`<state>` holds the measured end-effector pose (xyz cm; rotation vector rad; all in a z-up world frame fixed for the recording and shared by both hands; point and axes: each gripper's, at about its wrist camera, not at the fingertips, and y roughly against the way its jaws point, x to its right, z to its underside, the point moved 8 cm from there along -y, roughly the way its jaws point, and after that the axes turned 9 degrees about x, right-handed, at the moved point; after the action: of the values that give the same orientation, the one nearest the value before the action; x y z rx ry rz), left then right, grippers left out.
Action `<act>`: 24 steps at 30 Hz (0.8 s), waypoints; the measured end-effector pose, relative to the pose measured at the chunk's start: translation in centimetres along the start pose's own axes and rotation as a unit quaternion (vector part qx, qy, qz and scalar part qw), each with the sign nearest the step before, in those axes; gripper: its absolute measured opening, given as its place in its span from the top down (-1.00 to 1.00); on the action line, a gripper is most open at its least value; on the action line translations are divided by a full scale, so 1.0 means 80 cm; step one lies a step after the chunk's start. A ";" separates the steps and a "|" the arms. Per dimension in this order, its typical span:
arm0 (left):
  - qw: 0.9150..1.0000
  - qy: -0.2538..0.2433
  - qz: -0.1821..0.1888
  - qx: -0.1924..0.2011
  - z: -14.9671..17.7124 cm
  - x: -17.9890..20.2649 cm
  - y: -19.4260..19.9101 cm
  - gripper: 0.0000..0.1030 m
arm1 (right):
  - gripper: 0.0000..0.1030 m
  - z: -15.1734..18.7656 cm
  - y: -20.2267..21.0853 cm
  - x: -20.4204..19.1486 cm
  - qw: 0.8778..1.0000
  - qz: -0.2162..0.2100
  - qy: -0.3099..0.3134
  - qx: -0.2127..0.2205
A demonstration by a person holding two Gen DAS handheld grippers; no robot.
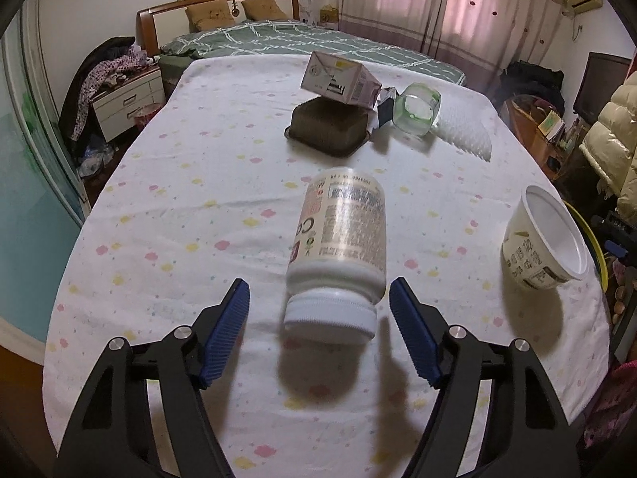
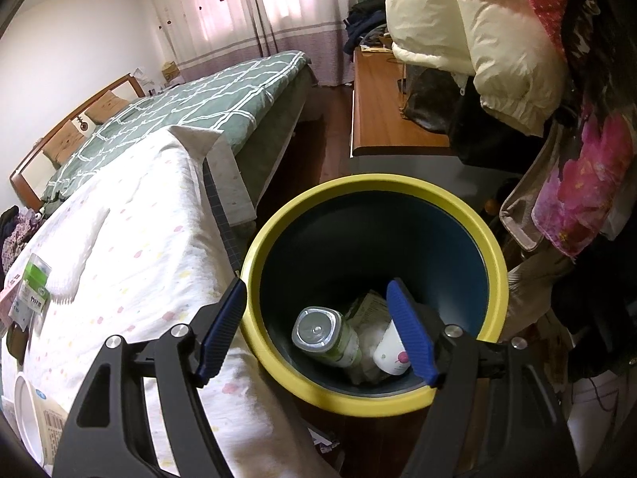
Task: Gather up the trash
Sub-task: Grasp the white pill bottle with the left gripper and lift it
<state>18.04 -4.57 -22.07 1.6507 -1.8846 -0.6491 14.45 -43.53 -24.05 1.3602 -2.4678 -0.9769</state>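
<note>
One bottle lies on the table; two in the bin.

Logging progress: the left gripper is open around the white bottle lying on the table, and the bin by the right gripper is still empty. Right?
Not quite. The right wrist view shows the bin already holds trash, including a bottle. The rest stands: the left gripper is open around the white bottle lying on the table.

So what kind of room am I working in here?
Most likely a home bedroom: a bed with pillows behind the cloth-covered table, a bedside drawer unit, and pink curtains.
</note>
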 end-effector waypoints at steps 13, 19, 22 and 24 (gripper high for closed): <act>1.000 -0.012 0.019 0.004 -0.013 0.017 -0.005 0.08 | -0.34 0.000 0.002 -0.004 1.000 -0.004 0.000 0.001; 0.999 -0.025 0.033 0.031 -0.040 0.039 0.008 0.08 | -0.34 -0.001 0.002 -0.006 1.000 -0.011 -0.002 0.003; 0.997 -0.034 0.047 0.045 -0.059 0.058 0.016 0.08 | -0.34 -0.001 0.004 -0.005 1.000 -0.016 -0.002 0.004; 0.996 -0.042 0.060 0.055 -0.073 0.077 0.021 0.08 | -0.34 0.000 0.007 -0.001 1.000 -0.017 -0.001 0.005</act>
<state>20.15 -10.47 -16.14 1.5838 -2.0957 -0.5812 14.14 -43.24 -23.67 1.4108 -2.4623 -0.9748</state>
